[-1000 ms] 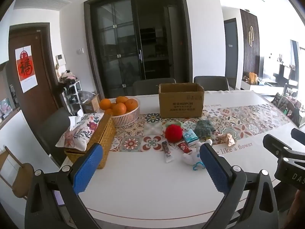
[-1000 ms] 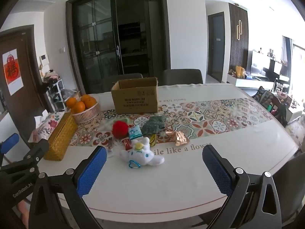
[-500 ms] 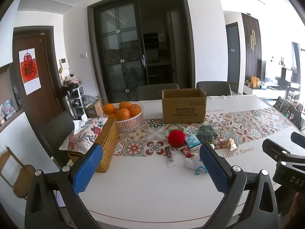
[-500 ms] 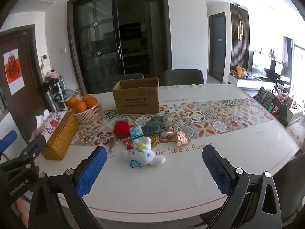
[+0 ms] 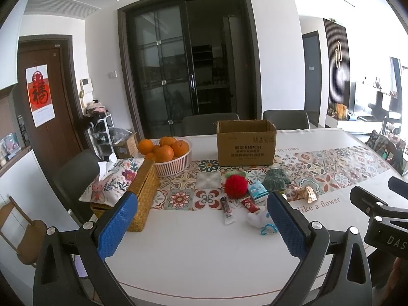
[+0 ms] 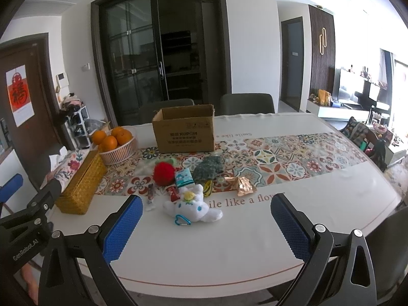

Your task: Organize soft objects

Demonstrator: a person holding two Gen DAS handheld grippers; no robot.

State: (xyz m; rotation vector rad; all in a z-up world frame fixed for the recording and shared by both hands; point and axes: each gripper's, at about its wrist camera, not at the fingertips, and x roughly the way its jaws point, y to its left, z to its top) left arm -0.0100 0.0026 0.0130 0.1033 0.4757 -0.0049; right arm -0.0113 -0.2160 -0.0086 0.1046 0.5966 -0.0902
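left gripper (image 5: 201,227): released, empty | right gripper (image 6: 206,228): released, empty | white plush (image 6: 193,205): near table edge | red pompom (image 6: 164,173), green knit (image 6: 209,170): beyond | cardboard box (image 6: 185,132): far

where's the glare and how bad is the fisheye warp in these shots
Left wrist view: window side on the right is blown out white, door frame bows. Right wrist view: same washed-out right edge, table rim curves strongly; white plush toy stays sharp.

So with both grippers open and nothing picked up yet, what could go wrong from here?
The white plush toy lies against a red snack packet, so a wide grasp might catch the packet too. Lifted, its blue carabiner could snag. The cardboard box looks light and may slide if bumped.
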